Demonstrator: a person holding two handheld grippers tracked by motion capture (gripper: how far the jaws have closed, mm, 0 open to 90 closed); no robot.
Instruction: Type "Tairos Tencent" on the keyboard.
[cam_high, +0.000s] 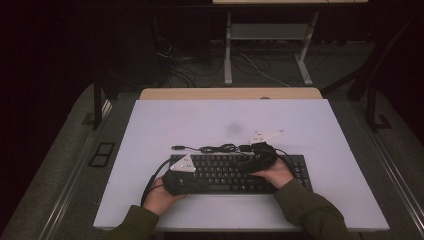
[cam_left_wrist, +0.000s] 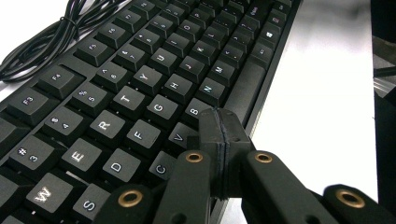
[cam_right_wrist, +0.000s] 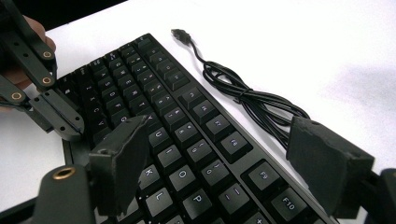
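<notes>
Keyboard (cam_high: 235, 172) flat on table (cam_high: 225, 120); L gripper (cam_left_wrist: 219, 122) jaws together at space bar; R gripper (cam_right_wrist: 219, 163) jaws apart over keys.

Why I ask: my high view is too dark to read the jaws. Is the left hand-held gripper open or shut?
Observer: Shut. In the left gripper view, the left hand-held gripper has its jaws pressed together with nothing between them, over the black plastic keyboard near the V and B keys.
Operator: And the right one?
Observer: The right hand-held gripper is open, with its jaws wide apart above the O and P keys and nothing held.
</notes>
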